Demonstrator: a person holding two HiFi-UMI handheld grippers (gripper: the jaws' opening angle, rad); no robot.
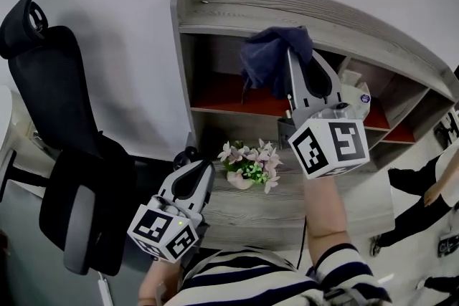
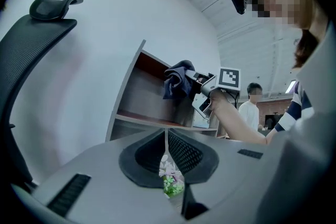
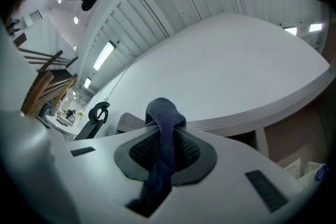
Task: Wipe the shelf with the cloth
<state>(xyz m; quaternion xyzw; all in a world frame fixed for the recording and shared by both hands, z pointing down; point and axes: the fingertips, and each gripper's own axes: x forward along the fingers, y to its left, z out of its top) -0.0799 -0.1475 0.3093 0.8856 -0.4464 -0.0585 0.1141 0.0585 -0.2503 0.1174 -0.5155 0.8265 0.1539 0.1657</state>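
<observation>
A dark blue cloth [image 1: 271, 61] hangs bunched in front of the upper opening of the grey wooden shelf [image 1: 215, 7], just under its top board. My right gripper [image 1: 295, 57] is shut on the cloth [image 3: 161, 136], which drapes over and between its jaws, and is raised to the shelf's upper compartment. My left gripper [image 1: 203, 170] is shut with nothing in it, low near the desk's front left. From the left gripper view the cloth [image 2: 177, 80] shows before the red-floored compartment [image 2: 152, 113].
A small pot of pink flowers [image 1: 249, 165] stands on the desk surface [image 1: 287, 211] between the grippers. A white box [image 1: 356, 93] sits in the shelf's right compartment. A black office chair [image 1: 50, 104] is at the left. A person [image 2: 254, 107] stands behind at the right.
</observation>
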